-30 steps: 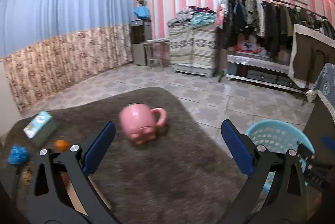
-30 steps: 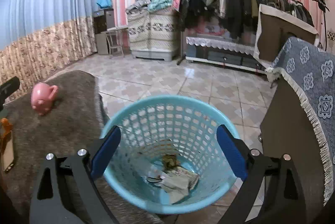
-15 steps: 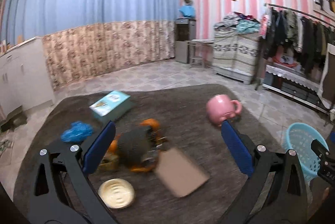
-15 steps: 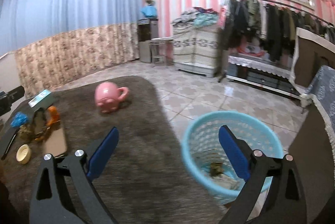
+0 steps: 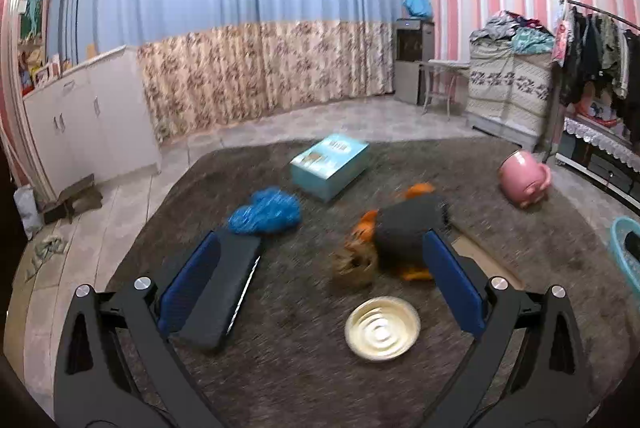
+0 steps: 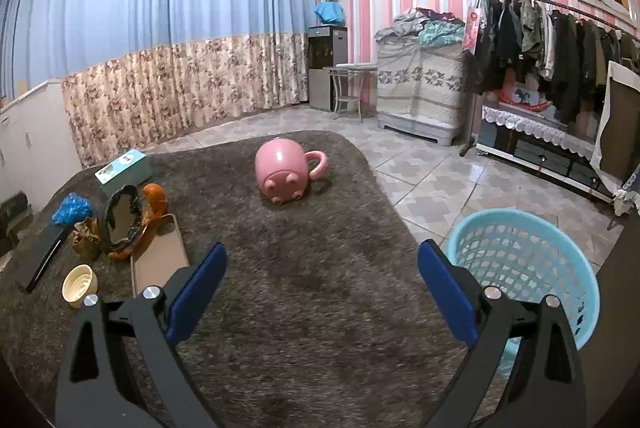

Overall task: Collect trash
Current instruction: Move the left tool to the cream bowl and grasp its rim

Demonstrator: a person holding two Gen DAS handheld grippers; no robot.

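The left gripper (image 5: 320, 284) is hanging spread wide with nothing between its blue pads, over the left part of a grey rug (image 5: 288, 368). Beside its left pad a black slab (image 5: 222, 292) is lying flat, with a blue crumpled bag (image 5: 265, 211) just beyond it toward the rug's far left edge. A teal box (image 5: 330, 166) is sitting near the far edge. Between the pads a cream lid (image 5: 383, 328) is lying, and just behind it a brown crumpled scrap (image 5: 354, 264) is touching a blurred grey-and-orange object (image 5: 408, 228). A pink mug (image 5: 524, 180) is lying on its side toward the rug's right edge.

The right gripper (image 6: 320, 288) is also hanging released and empty, over bare rug. A beige phone case (image 6: 160, 252) is lying just left of its left pad. A blue basket (image 6: 524, 264) is standing on the tiled floor (image 6: 436, 180) off the rug's right edge, behind the right pad; its contents are hidden.
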